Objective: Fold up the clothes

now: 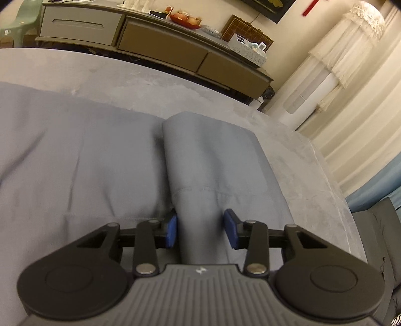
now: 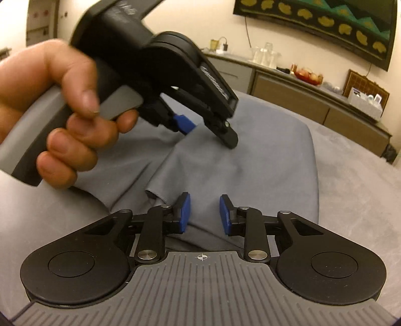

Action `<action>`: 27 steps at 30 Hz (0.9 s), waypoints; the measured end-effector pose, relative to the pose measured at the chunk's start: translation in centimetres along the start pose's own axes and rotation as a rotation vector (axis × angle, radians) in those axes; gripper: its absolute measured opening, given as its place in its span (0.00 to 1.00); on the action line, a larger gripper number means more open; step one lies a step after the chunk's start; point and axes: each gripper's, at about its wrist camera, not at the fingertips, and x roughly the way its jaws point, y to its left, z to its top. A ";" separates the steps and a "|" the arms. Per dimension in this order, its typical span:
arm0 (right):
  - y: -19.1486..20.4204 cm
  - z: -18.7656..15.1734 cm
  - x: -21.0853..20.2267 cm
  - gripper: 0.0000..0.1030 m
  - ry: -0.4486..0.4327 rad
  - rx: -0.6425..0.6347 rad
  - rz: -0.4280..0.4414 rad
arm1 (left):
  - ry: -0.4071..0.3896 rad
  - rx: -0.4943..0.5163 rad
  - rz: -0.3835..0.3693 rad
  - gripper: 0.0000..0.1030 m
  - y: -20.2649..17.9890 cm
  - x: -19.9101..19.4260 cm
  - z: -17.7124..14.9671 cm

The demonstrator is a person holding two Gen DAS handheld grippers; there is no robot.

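A grey-blue garment (image 1: 75, 163) lies spread on a grey velvety surface (image 1: 150, 75). One part of it is folded over into a long flap (image 1: 213, 155). The flap narrows into a ridge that runs between the blue pads (image 1: 171, 230) of my left gripper (image 1: 201, 230); the pads stand apart and only the left one brushes the cloth. In the right wrist view a hand (image 2: 50, 100) holds the left gripper (image 2: 208, 133) above the same garment (image 2: 263, 163). My right gripper (image 2: 205, 214) hovers low over a cloth edge near the front, open, with fabric lying under the gap.
A long low sideboard (image 1: 163, 45) stands behind the surface with a red fruit bowl (image 1: 185, 18) and a small box on it. White lace curtains (image 1: 351, 50) hang at the right. The surface's rounded edge (image 1: 333, 180) drops off to the right.
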 end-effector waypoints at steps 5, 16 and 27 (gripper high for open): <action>1.0 -0.4 0.2 0.26 0.000 -0.067 -0.018 | 0.016 0.052 0.028 0.40 -0.7 0.1 0.2; -6.5 -0.7 -0.1 0.34 0.032 0.199 -0.064 | -0.036 0.139 -0.060 0.41 -2.6 -5.6 -5.1; -8.6 -0.9 1.0 0.51 0.100 0.195 -0.118 | -0.037 0.092 -0.011 0.49 1.3 -9.5 -7.3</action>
